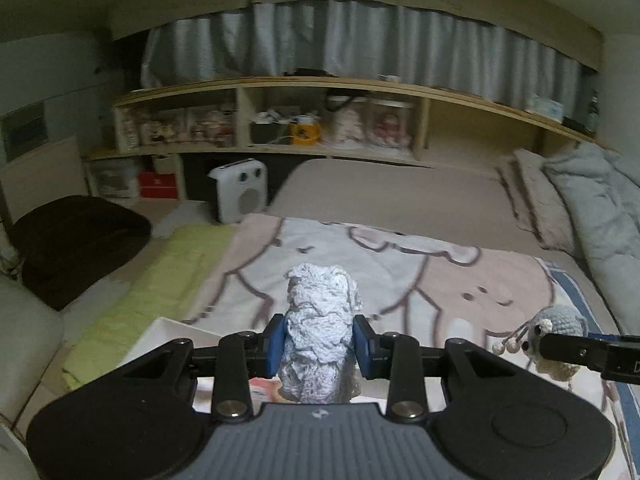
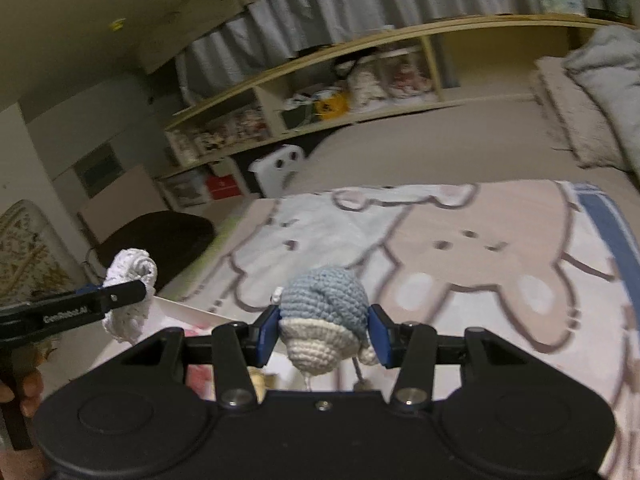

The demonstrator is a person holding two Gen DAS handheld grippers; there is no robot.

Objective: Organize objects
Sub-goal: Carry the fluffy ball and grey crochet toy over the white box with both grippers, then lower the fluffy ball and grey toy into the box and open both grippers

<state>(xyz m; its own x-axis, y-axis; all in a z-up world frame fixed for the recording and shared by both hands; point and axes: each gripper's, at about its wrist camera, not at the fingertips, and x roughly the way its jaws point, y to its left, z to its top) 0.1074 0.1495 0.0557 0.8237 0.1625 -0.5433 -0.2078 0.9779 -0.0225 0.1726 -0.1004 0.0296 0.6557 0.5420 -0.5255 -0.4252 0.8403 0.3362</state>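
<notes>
Evidently both claws carry soft toys above the cartoon blanket on the bed. The left claw pinches a white crocheted piece upright between its blue pads; the right claw clamps a blue-and-cream crocheted doll, strings dangling, probably for a white tray just below.

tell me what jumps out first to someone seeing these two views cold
Each tool is shut on a crocheted piece: the left tool grips a white crocheted bundle, the right tool a blue and cream crocheted toy. Both are held above a cartoon-animal blanket spread over the bed, with a cluttered wooden shelf behind.
</notes>
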